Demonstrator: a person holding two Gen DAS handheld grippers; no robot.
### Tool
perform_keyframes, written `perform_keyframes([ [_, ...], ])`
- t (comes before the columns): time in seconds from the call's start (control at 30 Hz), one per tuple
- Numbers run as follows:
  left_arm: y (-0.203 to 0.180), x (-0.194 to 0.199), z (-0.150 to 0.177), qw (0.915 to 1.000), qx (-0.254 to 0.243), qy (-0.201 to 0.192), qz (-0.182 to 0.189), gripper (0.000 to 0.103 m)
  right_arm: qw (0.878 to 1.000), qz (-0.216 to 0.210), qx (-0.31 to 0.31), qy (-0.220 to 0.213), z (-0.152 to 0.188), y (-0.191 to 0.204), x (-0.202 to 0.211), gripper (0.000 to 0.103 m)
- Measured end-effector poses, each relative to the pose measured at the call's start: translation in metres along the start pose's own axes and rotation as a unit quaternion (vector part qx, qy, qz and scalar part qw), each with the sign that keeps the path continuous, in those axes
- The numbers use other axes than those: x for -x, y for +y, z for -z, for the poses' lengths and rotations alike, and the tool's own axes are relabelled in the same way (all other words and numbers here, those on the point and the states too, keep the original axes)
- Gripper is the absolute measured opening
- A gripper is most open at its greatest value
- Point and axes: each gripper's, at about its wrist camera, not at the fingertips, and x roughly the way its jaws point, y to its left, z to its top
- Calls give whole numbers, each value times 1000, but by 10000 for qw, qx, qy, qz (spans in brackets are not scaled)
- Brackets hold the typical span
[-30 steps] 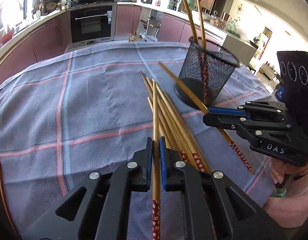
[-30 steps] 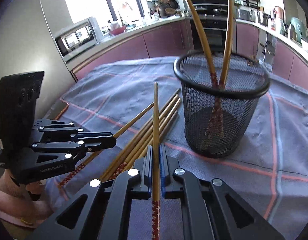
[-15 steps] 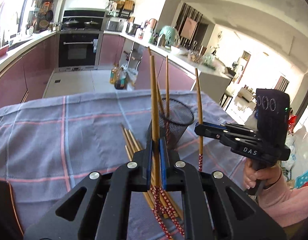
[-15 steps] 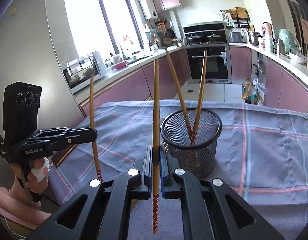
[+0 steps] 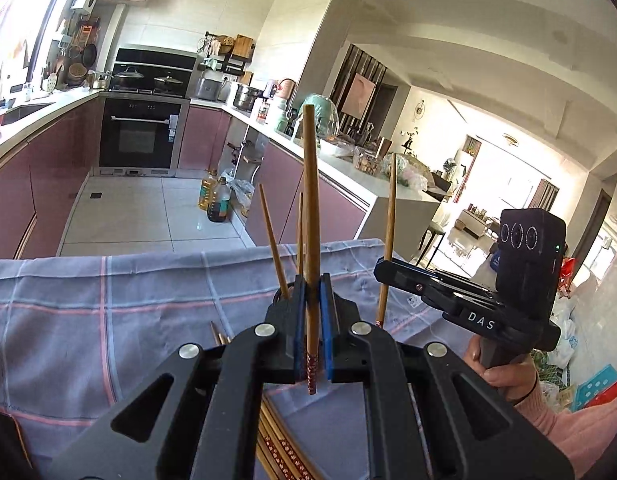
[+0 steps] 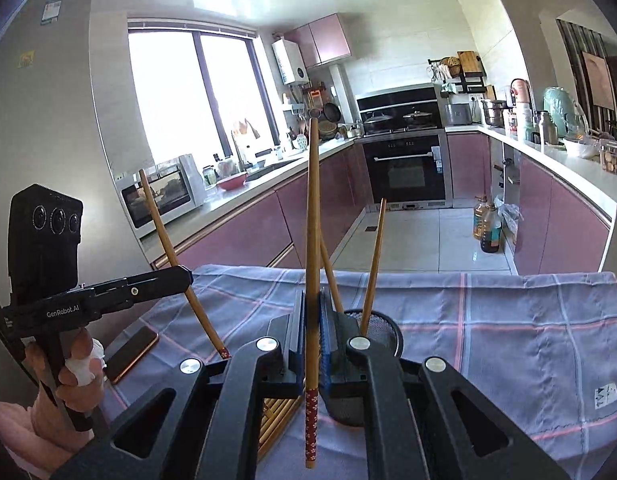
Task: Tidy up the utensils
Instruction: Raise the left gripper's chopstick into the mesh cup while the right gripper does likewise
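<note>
Two chopsticks now airborne: left gripper [image 5: 312, 332] pinches one [image 5: 310, 216], right gripper [image 6: 311, 340] pinches another [image 6: 313, 240], both lifted off the checked cloth [image 6: 508, 320] & tipped upright. Next prob. drop into mesh holder [image 6: 382, 326]; rest of pile [image 5: 284, 452] w/ cloth below.

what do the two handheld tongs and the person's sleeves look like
Both tongs are matte black plastic with silver screws and blue pads. The left tongs read "GenRobot.AI", the right tongs "DAS"; each carries a black box with three round lenses. A pink sleeve covers the right arm; a white wrap sits on a left finger.
</note>
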Motion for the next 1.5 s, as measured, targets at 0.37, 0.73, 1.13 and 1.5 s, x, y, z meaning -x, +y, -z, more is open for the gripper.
perform_keyframes([
  [0.37,-19,-16,-38,9994,-158,-308,-41,8,9989,122,-125,-425,-31,-16,-14,6],
  [0.73,-22,-51,-27,9986,-331,314,-283,8,9991,254,-269,-196,-24,-28,-42,6],
  [1.13,-9,-91,-5,9933,-335,1051,-342,8,9950,411,-303,859,7,-35,-66,6],
  [1.5,2,-112,-5,9924,-194,1148,-409,12,9923,445,-505,1042,14,-41,-76,11],
])
